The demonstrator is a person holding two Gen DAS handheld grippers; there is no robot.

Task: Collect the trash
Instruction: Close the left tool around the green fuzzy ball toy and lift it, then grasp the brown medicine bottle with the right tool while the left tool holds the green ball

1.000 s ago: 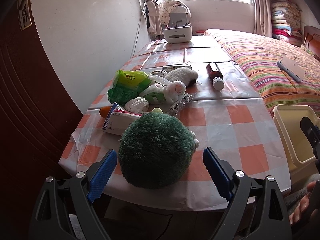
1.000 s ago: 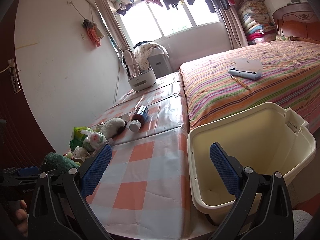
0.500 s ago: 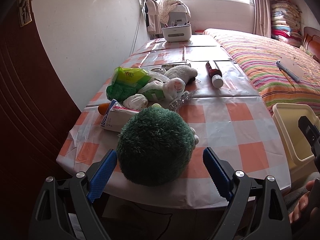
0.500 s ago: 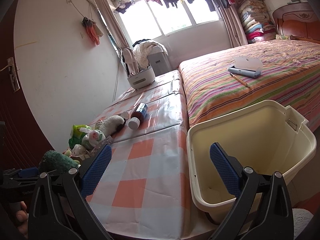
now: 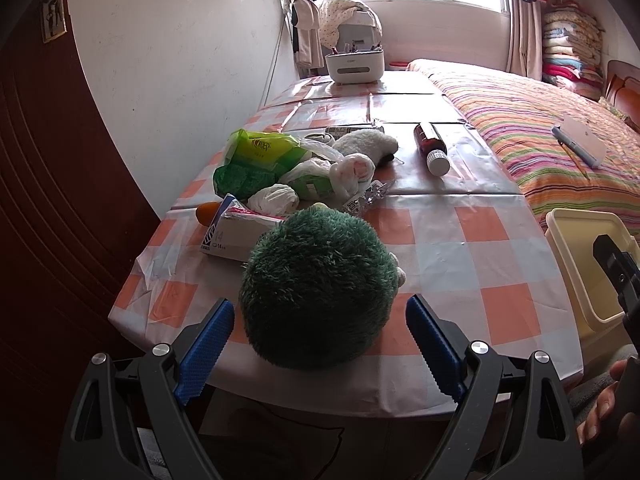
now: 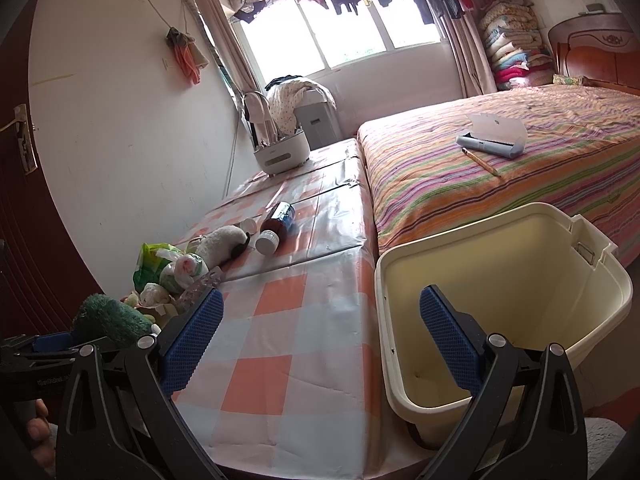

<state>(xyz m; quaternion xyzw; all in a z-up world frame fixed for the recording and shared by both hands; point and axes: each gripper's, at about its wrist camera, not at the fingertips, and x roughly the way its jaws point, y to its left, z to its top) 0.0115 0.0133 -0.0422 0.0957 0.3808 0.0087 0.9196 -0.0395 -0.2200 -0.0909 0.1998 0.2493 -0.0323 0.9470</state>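
Observation:
My left gripper (image 5: 320, 344) is open at the table's near edge, its blue pads either side of a green fuzzy plush ball (image 5: 318, 284), not touching it. Behind the ball lie a white carton (image 5: 234, 236), crumpled plastic bags (image 5: 276, 160), a blister pack (image 5: 366, 196), a white plush toy (image 5: 368, 142) and a brown bottle (image 5: 432, 146). My right gripper (image 6: 320, 340) is open and empty, above the table's near right corner beside the cream bin (image 6: 500, 300). The bin (image 5: 588, 264) looks empty.
The checked table (image 5: 460, 264) runs along the white wall. A white organiser box (image 5: 354, 66) stands at its far end. A striped bed (image 6: 500, 168) with a blue case and pencil lies to the right. A dark door (image 5: 48, 200) is at left.
Both grippers have drawn back slightly toward the near table edge. Nothing was taken hold of; the objects have not moved.

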